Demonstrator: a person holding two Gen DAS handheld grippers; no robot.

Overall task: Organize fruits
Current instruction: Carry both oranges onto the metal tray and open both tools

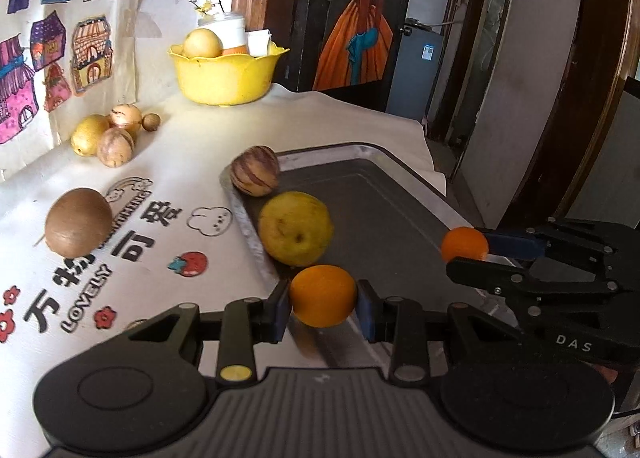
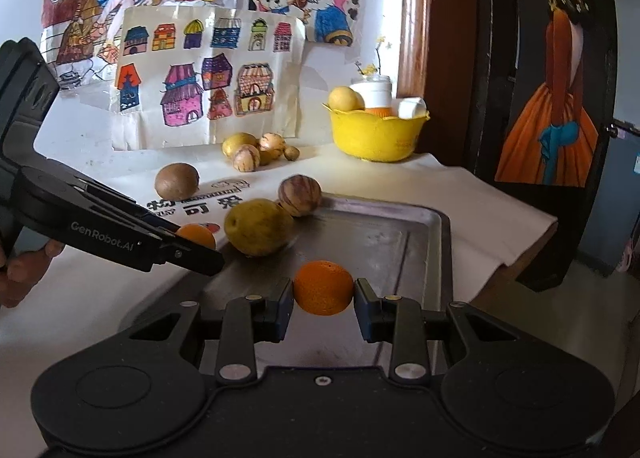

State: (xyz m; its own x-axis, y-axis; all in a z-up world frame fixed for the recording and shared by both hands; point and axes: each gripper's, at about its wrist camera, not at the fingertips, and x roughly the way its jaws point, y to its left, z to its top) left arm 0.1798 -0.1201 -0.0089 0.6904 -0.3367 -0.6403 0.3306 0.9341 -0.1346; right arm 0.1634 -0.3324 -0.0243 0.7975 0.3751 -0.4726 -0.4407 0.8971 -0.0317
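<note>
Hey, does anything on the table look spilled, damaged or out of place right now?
Nothing spilled or damaged. The one odd spot: a white jar and a small white box sit with a pear in the yellow bowl.

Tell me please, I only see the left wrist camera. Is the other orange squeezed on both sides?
Observer: Yes. In the right wrist view both pads of the right gripper press on the orange, which is over the tray.
Operator: Who holds my gripper?
Observer: A hand at that view's left edge grips the handle of the left gripper.
Operator: Is anything written on it?
Observer: Yes, its side reads GenRobot.AI.
</note>
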